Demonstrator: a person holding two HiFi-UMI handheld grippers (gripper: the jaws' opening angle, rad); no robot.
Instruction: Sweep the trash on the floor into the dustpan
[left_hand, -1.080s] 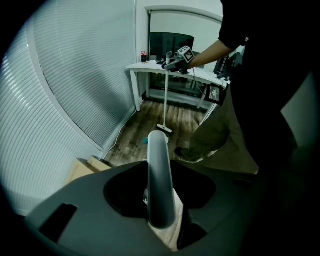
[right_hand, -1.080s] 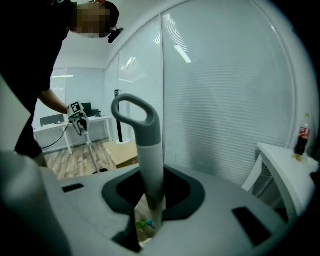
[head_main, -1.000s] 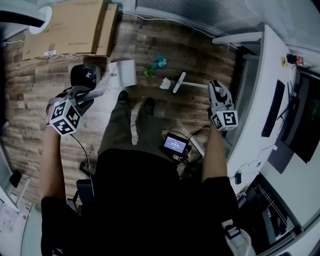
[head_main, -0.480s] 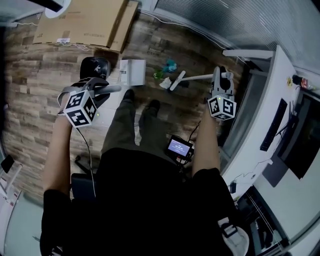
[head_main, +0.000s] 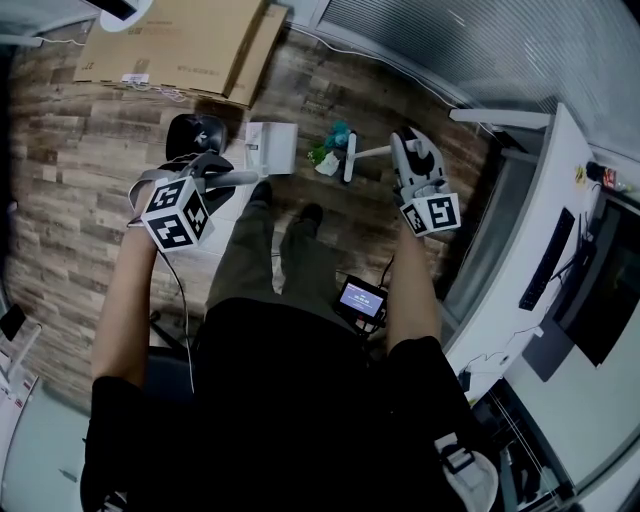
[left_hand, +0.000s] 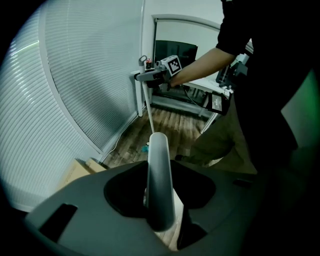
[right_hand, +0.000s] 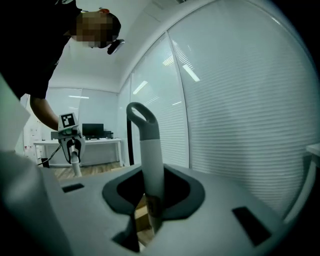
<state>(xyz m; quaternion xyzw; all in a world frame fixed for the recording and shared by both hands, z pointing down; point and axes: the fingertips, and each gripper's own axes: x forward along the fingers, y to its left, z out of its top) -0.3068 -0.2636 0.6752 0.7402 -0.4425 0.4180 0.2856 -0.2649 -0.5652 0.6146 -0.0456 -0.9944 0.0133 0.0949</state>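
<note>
**A:** Which step is this?

**B:** The sweep itself, and early in it, I'd judge. The right gripper (head_main: 410, 150) is clamped on the broom (right_hand: 150, 160). The broom head (head_main: 350, 160) rests on the floor (head_main: 110, 150) just right of the trash (head_main: 327, 167).

**A:** And the left?

**B:** The left gripper (head_main: 205, 172) has its jaws closed around the grey dustpan handle (left_hand: 159, 185). The dustpan (head_main: 272, 145) stands on the floor left of the trash, near it and just beyond the person's shoes.

**A:** Anything in the dustpan?

**B:** Nothing that I can see; from the head view it reads as plain white. The teal and green scraps and the white crumple all lie on the boards, between dustpan and broom head.

**A:** So what does the next move need?

**B:** A stroke to the left, I think, dragging the broom head through the pile toward the dustpan. The left gripper should keep the dustpan lip flat on the floor. I cannot tell which way its mouth faces, so it may need turning first. Light scraps could scatter or slip under the lip.

**A:** Other containers?

**B:** Cardboard boxes (head_main: 170, 40) lie at the far left, and their contents are not visible.
</note>
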